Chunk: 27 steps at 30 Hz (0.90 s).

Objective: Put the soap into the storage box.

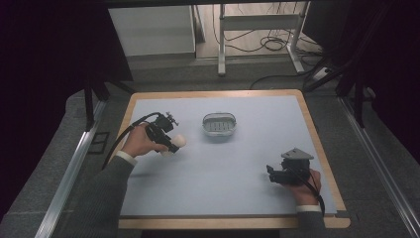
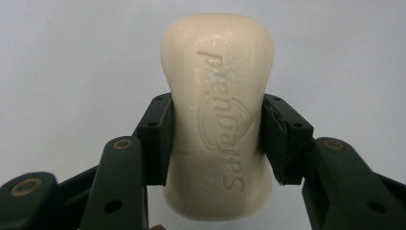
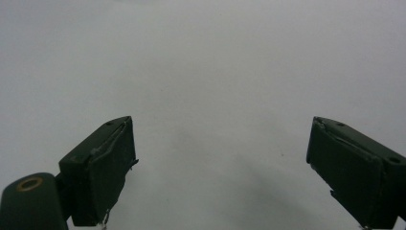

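Observation:
A cream bar of soap [image 2: 218, 115] with raised lettering sits between the jaws of my left gripper [image 2: 216, 139], which is shut on its narrow waist. In the high view the soap [image 1: 177, 142] sticks out of the left gripper [image 1: 171, 144] at the left middle of the mat, just above the surface. A clear soap dish [image 1: 219, 124] stands to its right, near the mat's centre back, apart from both grippers. My right gripper [image 1: 271, 173] rests low at the front right, and in its own view [image 3: 220, 163] the jaws stand wide open over bare mat.
A pale blue-grey mat [image 1: 223, 163] covers the wooden-edged table [image 1: 317, 144]. Beyond the far edge are a white desk frame [image 1: 257, 29], cables on the floor and dark curtains at both sides.

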{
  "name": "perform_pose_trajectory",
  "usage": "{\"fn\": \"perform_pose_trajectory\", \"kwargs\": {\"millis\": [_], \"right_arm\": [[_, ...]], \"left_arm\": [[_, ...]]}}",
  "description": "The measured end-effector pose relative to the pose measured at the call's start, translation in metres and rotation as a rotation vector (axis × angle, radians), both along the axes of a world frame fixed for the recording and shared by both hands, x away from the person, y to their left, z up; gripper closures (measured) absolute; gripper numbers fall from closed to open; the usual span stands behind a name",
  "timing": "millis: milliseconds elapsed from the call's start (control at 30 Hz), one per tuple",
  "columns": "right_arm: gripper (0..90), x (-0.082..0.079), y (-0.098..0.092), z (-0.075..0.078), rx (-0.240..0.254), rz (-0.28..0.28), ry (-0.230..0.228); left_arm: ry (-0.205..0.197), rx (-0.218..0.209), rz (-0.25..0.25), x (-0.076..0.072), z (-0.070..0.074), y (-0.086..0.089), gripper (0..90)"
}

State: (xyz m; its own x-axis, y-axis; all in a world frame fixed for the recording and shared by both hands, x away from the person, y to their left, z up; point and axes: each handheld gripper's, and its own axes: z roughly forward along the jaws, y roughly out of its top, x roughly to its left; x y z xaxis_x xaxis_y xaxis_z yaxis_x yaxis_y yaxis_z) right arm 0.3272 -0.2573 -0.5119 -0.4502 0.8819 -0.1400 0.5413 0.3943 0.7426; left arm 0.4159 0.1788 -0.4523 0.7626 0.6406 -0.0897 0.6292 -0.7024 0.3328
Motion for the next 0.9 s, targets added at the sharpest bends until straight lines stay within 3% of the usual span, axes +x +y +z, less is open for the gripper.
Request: {"fn": "perform_pose_trajectory", "kwargs": {"millis": [900], "right_arm": [[9.3, 0.000, 0.000, 0.001, 0.001, 0.002, -0.004]], "left_arm": [[-0.038, 0.006, -0.019, 0.013, 0.016, -0.018, 49.9]]}}
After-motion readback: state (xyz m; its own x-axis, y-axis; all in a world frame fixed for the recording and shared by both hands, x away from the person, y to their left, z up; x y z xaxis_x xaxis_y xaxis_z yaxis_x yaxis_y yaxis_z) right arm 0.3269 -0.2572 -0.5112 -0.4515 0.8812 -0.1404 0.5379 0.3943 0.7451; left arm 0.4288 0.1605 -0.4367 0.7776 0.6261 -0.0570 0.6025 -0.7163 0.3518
